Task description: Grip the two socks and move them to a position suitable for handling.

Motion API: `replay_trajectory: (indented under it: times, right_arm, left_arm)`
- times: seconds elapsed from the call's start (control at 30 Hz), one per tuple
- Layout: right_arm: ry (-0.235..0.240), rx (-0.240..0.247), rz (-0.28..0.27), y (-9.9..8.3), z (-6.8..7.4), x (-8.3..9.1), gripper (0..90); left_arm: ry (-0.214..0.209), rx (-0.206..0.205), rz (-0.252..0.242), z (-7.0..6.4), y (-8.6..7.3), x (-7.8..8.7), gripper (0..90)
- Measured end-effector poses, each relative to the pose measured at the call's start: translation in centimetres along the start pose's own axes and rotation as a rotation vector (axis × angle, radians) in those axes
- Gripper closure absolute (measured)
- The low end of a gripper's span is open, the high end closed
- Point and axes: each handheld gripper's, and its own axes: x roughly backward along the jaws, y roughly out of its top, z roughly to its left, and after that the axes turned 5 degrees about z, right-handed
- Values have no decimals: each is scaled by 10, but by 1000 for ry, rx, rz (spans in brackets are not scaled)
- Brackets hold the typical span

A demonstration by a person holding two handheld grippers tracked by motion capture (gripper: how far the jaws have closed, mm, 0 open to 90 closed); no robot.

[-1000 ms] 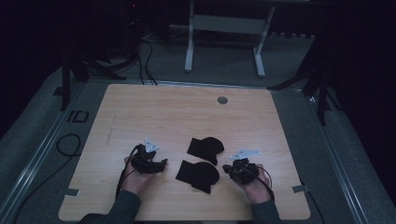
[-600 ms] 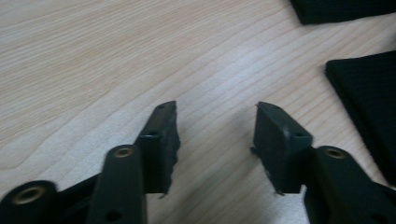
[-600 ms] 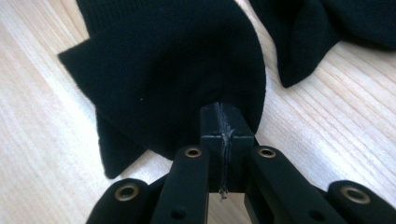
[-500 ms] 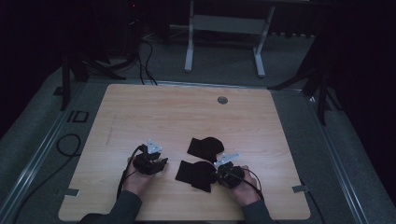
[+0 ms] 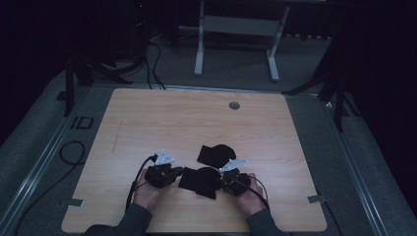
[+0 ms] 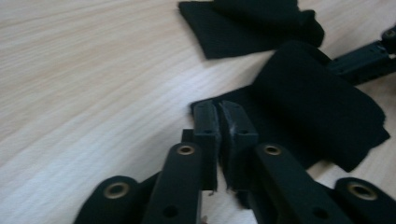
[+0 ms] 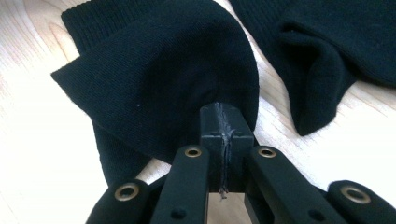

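Two black socks lie on the wooden table (image 5: 147, 123). The far sock (image 5: 216, 153) (image 7: 327, 42) (image 6: 252, 28) rests loose and a little rumpled. The near sock (image 5: 199, 181) (image 7: 154, 84) (image 6: 308, 107) is doubled over on itself. My right gripper (image 5: 220, 181) (image 7: 225, 116) is shut on its folded-over end, holding that end above the lower layer. My left gripper (image 5: 179, 171) (image 6: 218, 112) is shut at the sock's left corner, pinching the edge against the table. In the left gripper view the right gripper (image 6: 364, 60) shows behind the fold.
A round grommet (image 5: 234, 105) sits near the table's far edge. Tape marks (image 5: 73, 202) (image 5: 314, 198) lie at the front corners. A cable (image 5: 69, 152) loops on the floor at left, and a metal stand (image 5: 236, 29) is beyond the table.
My right gripper has moved left with the near sock's end, folding it over the rest. The left gripper has held its place at the sock's left corner.
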Motion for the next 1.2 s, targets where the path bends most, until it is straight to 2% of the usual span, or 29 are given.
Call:
replay_trajectory:
  times: [0.1,0.2,0.33,0.7,0.87,1.0,1.2]
  right_arm:
    - [0,-1,-1,1,1,0,887]
    - [-1,-2,-4,1,2,-1,886]
    - [-3,-1,-6,0,2,-1,885]
    - [1,-6,-6,0,2,-1,885]
    - [6,-4,13,-4,0,4,882]
    - [17,21,46,-10,-5,11,878]
    - [42,12,77,-18,-19,19,878]
  left_arm:
    - [-8,-16,6,-6,0,-3,899]
    - [-32,-45,39,-16,-1,-13,900]
    - [-17,-70,81,-20,-3,-22,900]
    - [-8,-75,85,-20,-3,-22,900]
    - [-5,-77,84,-20,-3,-22,900]
    - [-2,-76,81,-20,-3,-22,900]
    - [-2,-81,81,-20,-3,-22,900]
